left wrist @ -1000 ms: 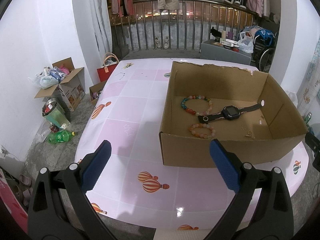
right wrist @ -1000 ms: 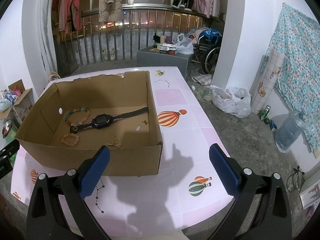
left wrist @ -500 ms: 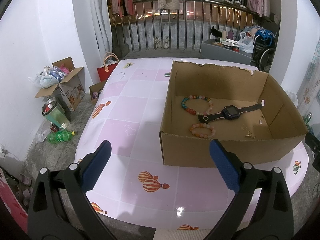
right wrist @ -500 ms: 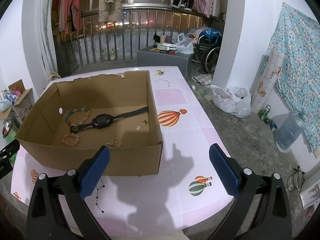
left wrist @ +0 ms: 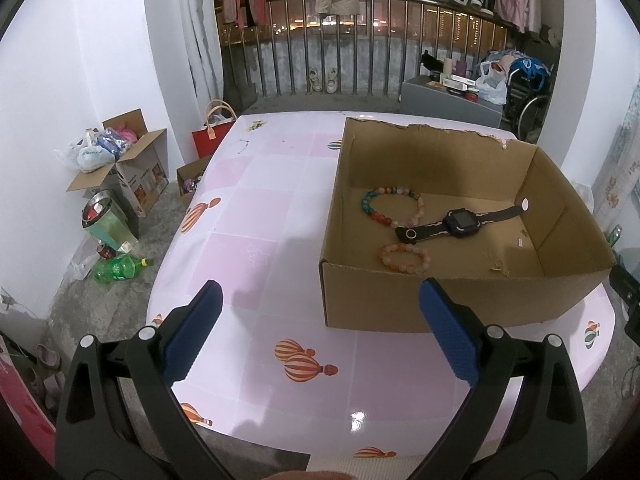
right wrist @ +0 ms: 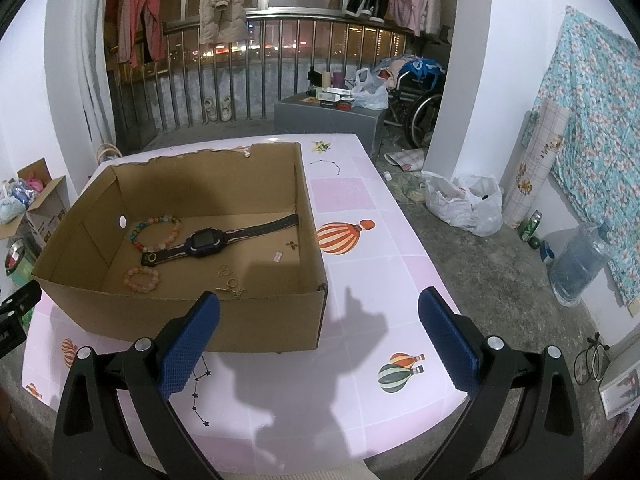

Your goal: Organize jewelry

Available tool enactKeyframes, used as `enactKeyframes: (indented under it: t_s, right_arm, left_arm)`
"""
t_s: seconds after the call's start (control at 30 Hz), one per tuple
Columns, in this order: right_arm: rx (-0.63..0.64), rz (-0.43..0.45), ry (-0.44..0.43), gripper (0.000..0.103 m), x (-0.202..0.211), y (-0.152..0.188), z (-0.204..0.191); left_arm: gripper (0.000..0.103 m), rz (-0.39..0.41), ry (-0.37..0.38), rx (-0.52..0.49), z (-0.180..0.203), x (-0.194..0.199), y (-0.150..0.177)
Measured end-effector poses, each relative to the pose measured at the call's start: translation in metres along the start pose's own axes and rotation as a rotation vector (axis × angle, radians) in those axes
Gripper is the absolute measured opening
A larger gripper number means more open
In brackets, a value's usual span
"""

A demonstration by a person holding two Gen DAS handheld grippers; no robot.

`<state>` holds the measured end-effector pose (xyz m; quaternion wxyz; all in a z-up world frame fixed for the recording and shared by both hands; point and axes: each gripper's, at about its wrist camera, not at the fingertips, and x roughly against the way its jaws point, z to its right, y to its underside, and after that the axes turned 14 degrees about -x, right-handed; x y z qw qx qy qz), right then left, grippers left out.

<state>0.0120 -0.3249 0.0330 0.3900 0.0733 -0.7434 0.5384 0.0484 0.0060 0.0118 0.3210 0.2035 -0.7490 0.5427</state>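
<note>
At frame centre-right in the left wrist view, the cardboard box (left wrist: 452, 296) sits on the pink table (left wrist: 256, 240); inside lie a multicolour bead bracelet (left wrist: 390, 210), a black watch (left wrist: 460, 222) touching it, and a pink bead bracelet (left wrist: 404, 258) nearer the front wall; small gold pieces (right wrist: 230, 282) lie loose beside; your left gripper (left wrist: 320, 332) and right gripper (right wrist: 320, 332) hover low in frame, jaws spread wide, holding nothing.

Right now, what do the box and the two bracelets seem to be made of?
Box: brown corrugated cardboard, matte, torn back edge. Larger bracelet and smaller bracelet: round glossy beads, multicoloured and peach; stone, glass or plastic, cannot tell which.
</note>
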Motion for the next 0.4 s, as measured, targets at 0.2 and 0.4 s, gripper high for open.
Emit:
enactKeyframes:
  t_s: [0.2, 0.4]
  right_arm:
    - [0.001, -0.001, 0.000, 0.097, -0.0001, 0.0001, -0.0001]
    - [0.002, -0.001, 0.001, 0.097, 0.0000, 0.0005, -0.0009]
  left_arm:
    - [0.095, -0.002, 0.004, 0.001, -0.0013, -0.0003, 0.0003]
    - [0.095, -0.003, 0.001, -0.001, 0.0005, 0.0002, -0.0005]
